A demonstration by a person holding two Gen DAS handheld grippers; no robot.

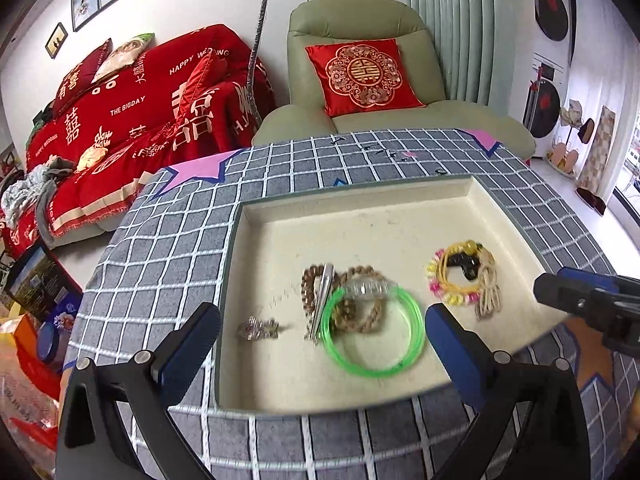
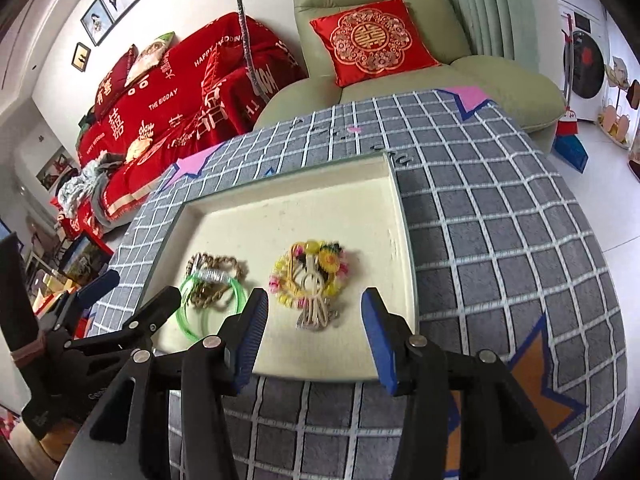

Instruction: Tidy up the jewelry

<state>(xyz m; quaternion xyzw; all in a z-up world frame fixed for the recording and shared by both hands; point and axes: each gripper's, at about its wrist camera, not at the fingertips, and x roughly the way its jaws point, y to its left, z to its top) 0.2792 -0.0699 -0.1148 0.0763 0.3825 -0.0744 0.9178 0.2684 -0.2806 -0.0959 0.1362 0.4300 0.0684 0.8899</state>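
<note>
Two claws up, both wide open w/ nothing held: left claw (image 1: pixel 322 344) hovers over the near edge of the cream tray (image 1: pixel 360 216), right claw (image 2: pixel 314 336) sits just short of the tray's near rim. All the jewelry is inside the tray, which rests on the grey checked cloth of the table (image 1: pixel 192 232). From the left cam I see a green bangle (image 1: pixel 374 332) lying flat, overlapping a brown braided bracelet (image 1: pixel 360 308), w/ a clear beaded piece (image 1: pixel 366 286) on top and a silver clip (image 1: pixel 322 304) beside them, touching the pile. A small sparkly piece (image 1: pixel 258 328) lies apart to the left. On the right side of the tray sits a cluster: yellow/pink bead bracelet (image 2: pixel 308 276) tangled w/ a cream corded piece (image 2: pixel 314 304); can't tell how many items are knotted in there. Handling, imo: bangle is stiff, light and prob. slick plastic, so I'd pinch across its rim on the free near arc, not where it overlaps the braid. Braided one is soft and will flop, grab mid-loop. Bead cluster looks stretchy and snag-prone; lifting one strand may drag the rest. Small sparkly piece is tiny, needs a low, careful pinch.
</note>
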